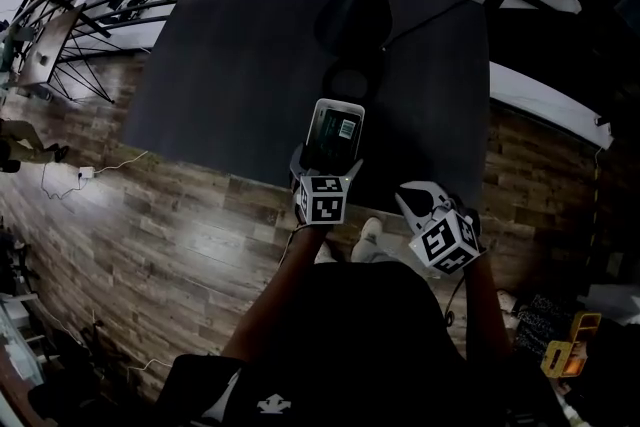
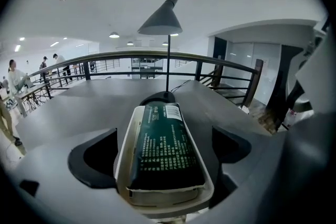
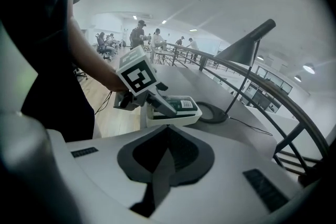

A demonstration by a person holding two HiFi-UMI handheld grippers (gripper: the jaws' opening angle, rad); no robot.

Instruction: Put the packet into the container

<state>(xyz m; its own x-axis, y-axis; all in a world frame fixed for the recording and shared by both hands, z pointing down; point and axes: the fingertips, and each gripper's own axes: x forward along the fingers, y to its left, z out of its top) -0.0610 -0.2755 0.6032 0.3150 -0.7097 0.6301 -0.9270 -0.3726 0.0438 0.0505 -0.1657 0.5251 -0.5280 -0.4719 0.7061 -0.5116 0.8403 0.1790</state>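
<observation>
Glossy dark rectangular packet [image 2: 164,147] inside white oblong container [image 2: 123,157].

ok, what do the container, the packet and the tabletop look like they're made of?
Container: likely plastic, off-white, with a smooth moulded rim and rounded corners.
Packet: looks like flexible plastic film, dark green and slightly glossy, with printed text and a white barcode label; it bulges softly.
Tabletop: matte dark grey, uniform, no grain visible. Laminate or painted board, can't tell which.
</observation>
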